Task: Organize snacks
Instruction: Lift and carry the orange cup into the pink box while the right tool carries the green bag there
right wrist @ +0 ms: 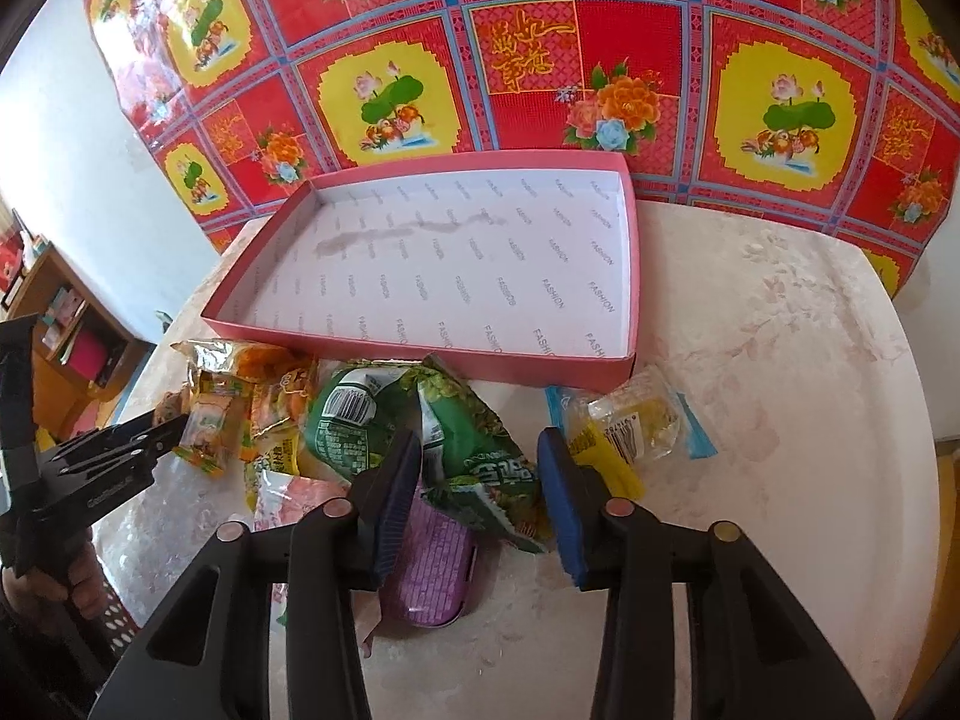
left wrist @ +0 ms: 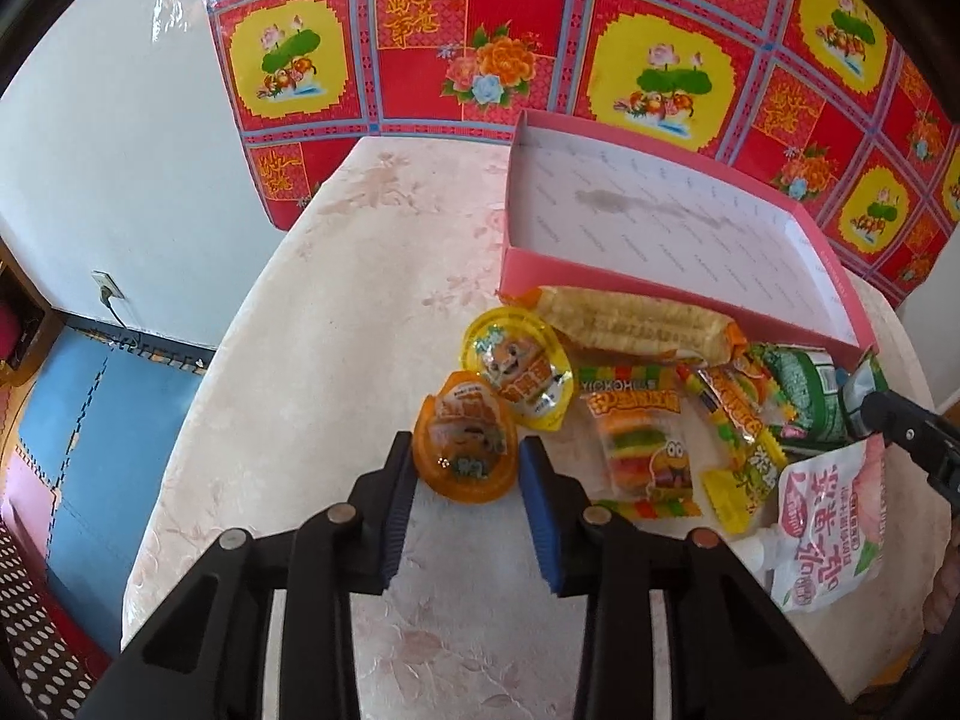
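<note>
- Snacks lie heaped on the pale surface (left wrist: 336,312) just in front of the empty pink box (right wrist: 420,354).
- Orange jelly cup (left wrist: 465,450) sits at the heap's left edge; left claw (left wrist: 468,468) pinches it by both sides. It looks light, stiff-walled and slick, so a hold across the rim seems safest.
- Green bag (right wrist: 474,456) is soft and crinkly; right claw (right wrist: 477,468) straddles it, pads apparently not yet pressing. Its puffy middle looks best to grip.
- Yellow jelly cup (left wrist: 519,369), burger gummy pack (left wrist: 648,450) and a purple case (right wrist: 432,564) crowd close, likely to snag.
</note>
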`<state>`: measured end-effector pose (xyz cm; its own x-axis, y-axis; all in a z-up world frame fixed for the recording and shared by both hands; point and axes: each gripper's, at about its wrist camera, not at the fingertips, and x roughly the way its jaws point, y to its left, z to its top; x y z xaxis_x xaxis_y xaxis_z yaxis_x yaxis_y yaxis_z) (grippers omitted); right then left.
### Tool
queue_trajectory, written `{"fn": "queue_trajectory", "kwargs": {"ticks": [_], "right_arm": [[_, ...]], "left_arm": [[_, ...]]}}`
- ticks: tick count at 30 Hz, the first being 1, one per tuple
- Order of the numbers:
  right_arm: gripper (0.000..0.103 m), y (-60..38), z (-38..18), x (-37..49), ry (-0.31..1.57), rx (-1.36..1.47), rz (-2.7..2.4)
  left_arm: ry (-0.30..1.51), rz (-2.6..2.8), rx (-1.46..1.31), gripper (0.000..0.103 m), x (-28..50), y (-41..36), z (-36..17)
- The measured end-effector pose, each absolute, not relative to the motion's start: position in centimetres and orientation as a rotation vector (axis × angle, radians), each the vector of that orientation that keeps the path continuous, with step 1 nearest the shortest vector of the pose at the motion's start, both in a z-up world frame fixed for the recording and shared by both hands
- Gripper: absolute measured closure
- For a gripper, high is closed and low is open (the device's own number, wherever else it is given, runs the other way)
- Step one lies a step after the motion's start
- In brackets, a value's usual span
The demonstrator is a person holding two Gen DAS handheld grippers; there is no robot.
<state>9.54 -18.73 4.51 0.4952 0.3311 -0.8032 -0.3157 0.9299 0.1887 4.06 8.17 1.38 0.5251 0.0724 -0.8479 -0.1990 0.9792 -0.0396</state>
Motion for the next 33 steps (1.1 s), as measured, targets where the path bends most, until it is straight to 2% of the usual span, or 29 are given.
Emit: {"fn": "queue_trajectory", "kwargs": {"ticks": [4,7,20,33], "right_arm": [[0.072,-18.8,4.6,9.6,0.969,0.013,0.385],[0.073,-19.0,4.9,9.2,0.959,0.011,0.391],[0.073,-19.8,7.9,7.9,0.883,0.071,0.437],[0.073,-20.5,10.4,10.5,0.836,0.1,0.438]], "left_arm": [[1.002,0.138,-0.154,0.069,4.0,8.3,1.4],[0.995,0.116,-0.164,0.069,3.7,8.3,1.8],[0.904,0.049,-0.152,0.069,3.6,7.0,5.7],[0.854,0.01,-0.116,0.069,7.3,6.0,7.7]]}}
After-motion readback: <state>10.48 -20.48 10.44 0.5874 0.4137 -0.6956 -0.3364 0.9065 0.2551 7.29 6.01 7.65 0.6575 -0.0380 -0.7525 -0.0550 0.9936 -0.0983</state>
